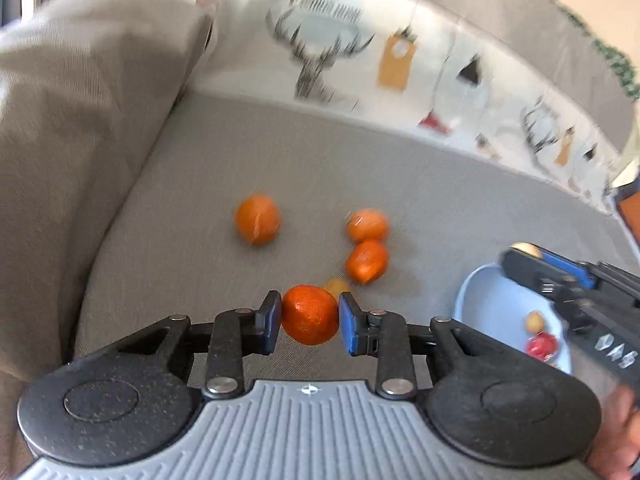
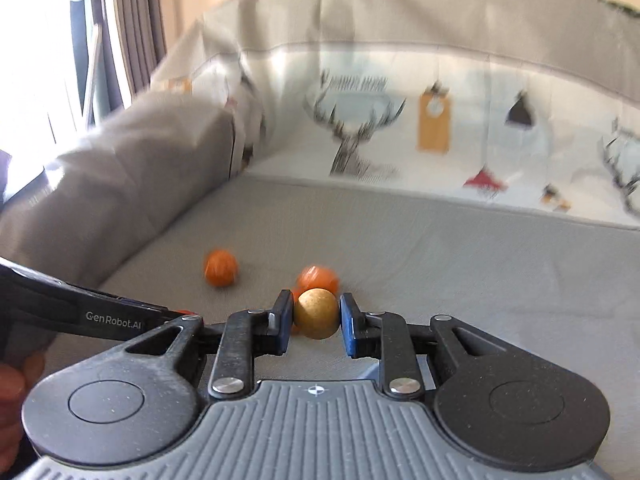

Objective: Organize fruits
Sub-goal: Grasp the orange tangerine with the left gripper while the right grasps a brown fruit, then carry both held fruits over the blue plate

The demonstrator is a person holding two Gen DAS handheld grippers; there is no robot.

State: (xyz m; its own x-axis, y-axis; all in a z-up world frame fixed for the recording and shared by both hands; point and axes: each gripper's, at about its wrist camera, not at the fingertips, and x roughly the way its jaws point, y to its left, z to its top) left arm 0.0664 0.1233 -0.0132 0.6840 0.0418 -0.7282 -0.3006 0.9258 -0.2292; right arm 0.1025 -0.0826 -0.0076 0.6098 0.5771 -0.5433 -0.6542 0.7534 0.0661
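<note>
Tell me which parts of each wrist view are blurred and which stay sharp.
Left wrist view: the held orange and left hand-held gripper are sharp; the loose oranges and printed fabric smear. Right wrist view: the tan ball is crisp, the background streaked, the window blown out.

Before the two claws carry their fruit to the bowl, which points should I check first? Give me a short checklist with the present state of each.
1. Left claw shut on the orange: ok.
2. Right claw shut on the small tan fruit: ok.
3. Blue bowl has free space: ok, only two small fruits visible inside.
4. Path to the bowl for the left claw: not ok, the right claw's body hangs over the bowl.
5. Loose oranges left on the grey cushion: not ok, three remain.
6. Grip firmness: cannot tell.
</note>
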